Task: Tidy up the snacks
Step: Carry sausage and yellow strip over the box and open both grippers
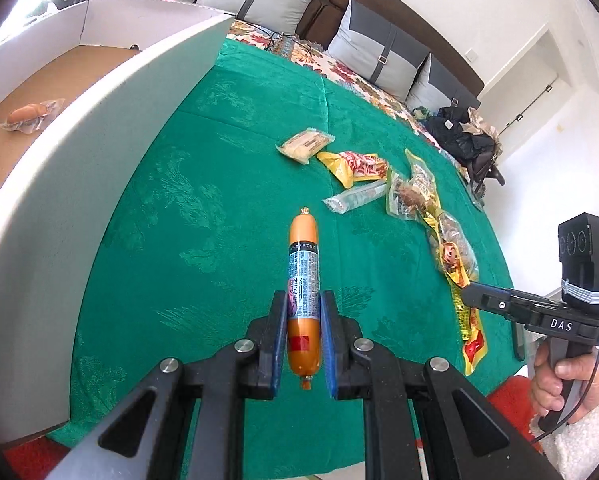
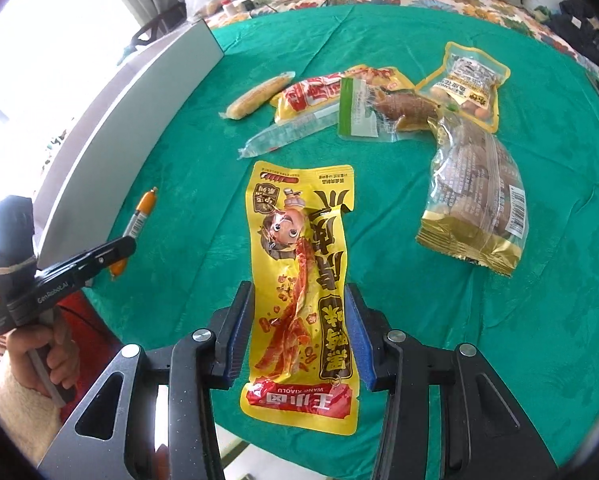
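L gripper point(image 1: 303, 320) straddles orange sausage stick point(image 1: 303, 292), fingers point(image 1: 277, 340) close on both sides of its lower half, look pressed against the wrapper but contact not certain; sausage lies lengthwise on the green-clothed bench point(image 1: 219, 208), clip ends fwd and back. R gripper point(image 2: 299, 332) sits over yellow chicken-feet pouch point(image 2: 299, 280), fingers point(image 2: 235, 332) spread apart at the pouch's long edges, L one touching the edge, R one just beside it, pouch flat on the cloth, not pinched. In R wrist view the L gripper shows at far left w/ the sausage between its tips near the white box wall point(image 2: 111, 140). White cardboard box point(image 1: 79, 200) stands at bench's L side, brown floor inside, a clear-wrapped sausage pack point(image 1: 29, 114) lying in it. Rest of snacks loose mid-bench: pale corn/bun pack point(image 2: 259, 94), red-yellow pouch point(image 2: 315, 94) just beside it, clear long tube pack point(image 2: 287, 136) in front of those, green-edged pack w/ brown meat point(image 2: 383, 110), yellow-bordered pack point(image 2: 469, 80) behind it, big gold-trim bag of brown pieces point(image 2: 479, 208) to the R, well apart from the pouch under R gripper. Sofa w/ grey cushions point(image 1: 383, 48) behind bench, floral cover on seat. Person's R hand point(image 1: 567, 380) on the handle in L wrist view.
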`<state>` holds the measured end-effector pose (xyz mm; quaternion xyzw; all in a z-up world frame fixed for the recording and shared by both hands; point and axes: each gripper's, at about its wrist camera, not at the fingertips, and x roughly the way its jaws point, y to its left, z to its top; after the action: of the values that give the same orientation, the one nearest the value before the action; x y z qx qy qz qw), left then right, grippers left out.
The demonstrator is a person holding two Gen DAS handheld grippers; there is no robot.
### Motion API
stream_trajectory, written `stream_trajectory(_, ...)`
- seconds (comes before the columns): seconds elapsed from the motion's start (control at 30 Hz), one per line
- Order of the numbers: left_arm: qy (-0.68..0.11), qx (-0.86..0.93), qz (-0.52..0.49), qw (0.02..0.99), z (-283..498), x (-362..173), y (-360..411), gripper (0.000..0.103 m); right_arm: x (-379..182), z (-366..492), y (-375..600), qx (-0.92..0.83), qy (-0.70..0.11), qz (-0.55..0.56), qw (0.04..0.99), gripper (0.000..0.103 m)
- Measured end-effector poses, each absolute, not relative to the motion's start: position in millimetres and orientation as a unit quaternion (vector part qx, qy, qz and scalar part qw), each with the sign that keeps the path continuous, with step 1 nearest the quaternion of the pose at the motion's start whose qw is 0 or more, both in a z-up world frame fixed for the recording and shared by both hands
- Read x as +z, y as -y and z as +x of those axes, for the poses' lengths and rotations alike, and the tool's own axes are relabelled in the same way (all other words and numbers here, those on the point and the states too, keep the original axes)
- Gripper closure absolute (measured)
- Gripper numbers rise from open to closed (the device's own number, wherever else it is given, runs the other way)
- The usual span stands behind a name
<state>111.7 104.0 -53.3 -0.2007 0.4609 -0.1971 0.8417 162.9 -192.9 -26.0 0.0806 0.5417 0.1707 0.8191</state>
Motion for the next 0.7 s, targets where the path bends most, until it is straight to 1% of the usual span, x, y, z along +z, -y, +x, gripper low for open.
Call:
stream_trajectory(0.1, -0.427, -0.198, -0.237, 0.850, 109, -18, -133, 0.088, 6, 178, 164, 0.204, -0.516, 0.100, 0.826, 0.056)
stream_trajectory(0.27, -0.384, -0.133, -0.234, 0.883, 112, 26, -206, 0.088, 66, 215, 82, 0.281, -0.467, 0.127, 0.829, 0.056)
stream_trajectory(0.37, -0.383, -0.066, -0.227, 0.893, 119, 30, -258, 0.088, 89, 233, 18, 0.324, -0.457, 0.133, 0.818, 0.056)
stream_trajectory(0.47, -0.389, -0.010, -0.213, 0.896, 123, 22, -299, 0.088, 98, 243, -43, 0.357, -0.449, 0.128, 0.809, 0.055)
stream_trajectory(0.5, -0.394, 0.008, -0.204, 0.896, 123, 18, -310, 0.088, 97, 247, -61, 0.365, -0.449, 0.124, 0.806, 0.048)
stream_trajectory(0.53, -0.398, 0.028, -0.195, 0.896, 121, 13, -318, 0.084, 95, 250, -76, 0.367, -0.454, 0.120, 0.803, 0.041)
stream_trajectory(0.57, -0.404, 0.044, -0.189, 0.894, 120, 8, -325, 0.071, 92, 253, -86, 0.366, -0.458, 0.116, 0.801, 0.038)
stream_trajectory(0.6, -0.409, 0.058, -0.187, 0.891, 118, 3, -330, 0.061, 90, 253, -90, 0.364, -0.460, 0.116, 0.802, 0.037)
stream_trajectory(0.63, -0.409, 0.071, -0.189, 0.890, 115, -1, -333, 0.039, 89, 252, -90, 0.362, -0.459, 0.119, 0.803, 0.037)
stream_trajectory(0.67, -0.403, 0.082, -0.194, 0.891, 106, -3, -337, 0.025, 88, 250, -83, 0.358, -0.456, 0.125, 0.805, 0.037)
stream_trajectory(0.7, -0.394, 0.087, -0.202, 0.892, 100, -5, -338, 0.023, 87, 249, -73, 0.353, -0.452, 0.131, 0.809, 0.037)
